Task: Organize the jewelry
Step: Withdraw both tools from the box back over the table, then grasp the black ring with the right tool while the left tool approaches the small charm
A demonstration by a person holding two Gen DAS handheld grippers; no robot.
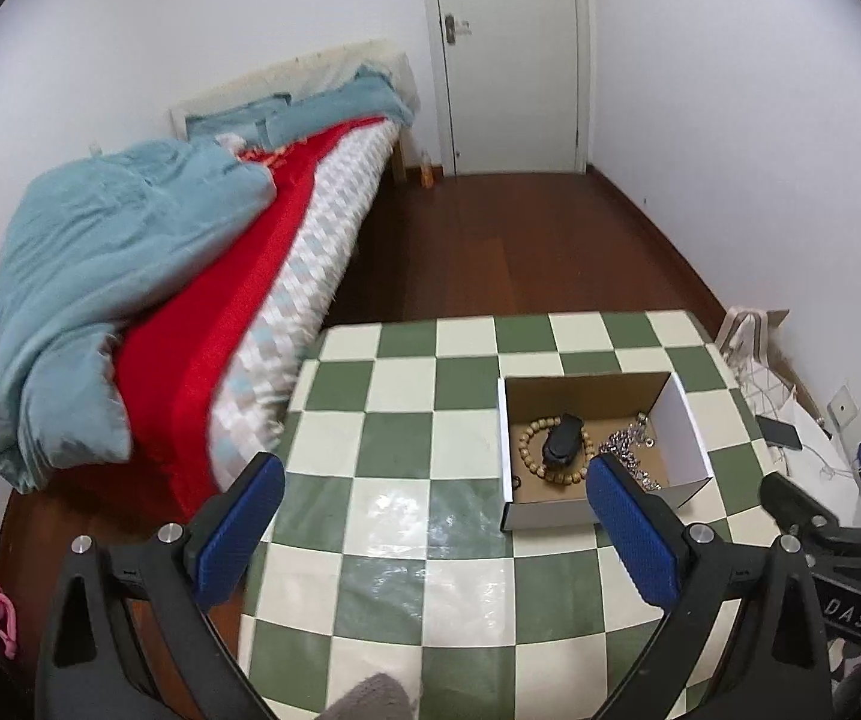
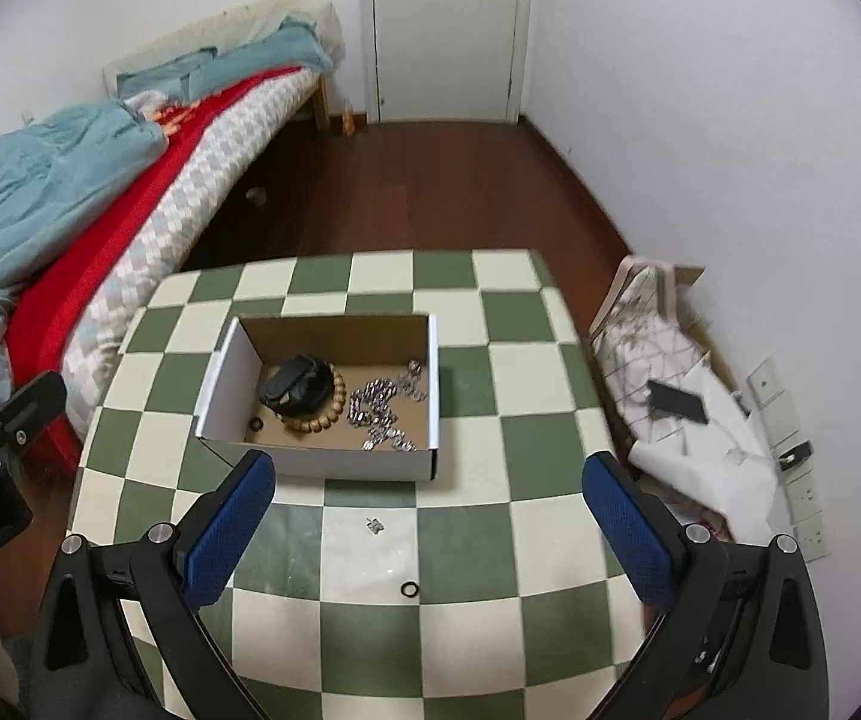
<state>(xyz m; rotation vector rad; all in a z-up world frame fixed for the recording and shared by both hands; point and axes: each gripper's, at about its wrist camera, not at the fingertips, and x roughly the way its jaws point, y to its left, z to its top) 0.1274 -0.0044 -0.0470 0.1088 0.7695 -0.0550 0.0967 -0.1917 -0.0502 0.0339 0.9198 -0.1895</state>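
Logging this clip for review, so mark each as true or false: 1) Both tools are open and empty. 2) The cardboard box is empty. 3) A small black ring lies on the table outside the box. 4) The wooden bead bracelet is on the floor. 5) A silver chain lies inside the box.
1) True: the left tool and right tool are both spread wide, holding nothing.
2) False: the cardboard box holds jewelry and a black object.
3) True: the black ring sits on the checkered table, in front of the box.
4) False: the bead bracelet is in the box.
5) True: the silver chain lies on the box's floor.
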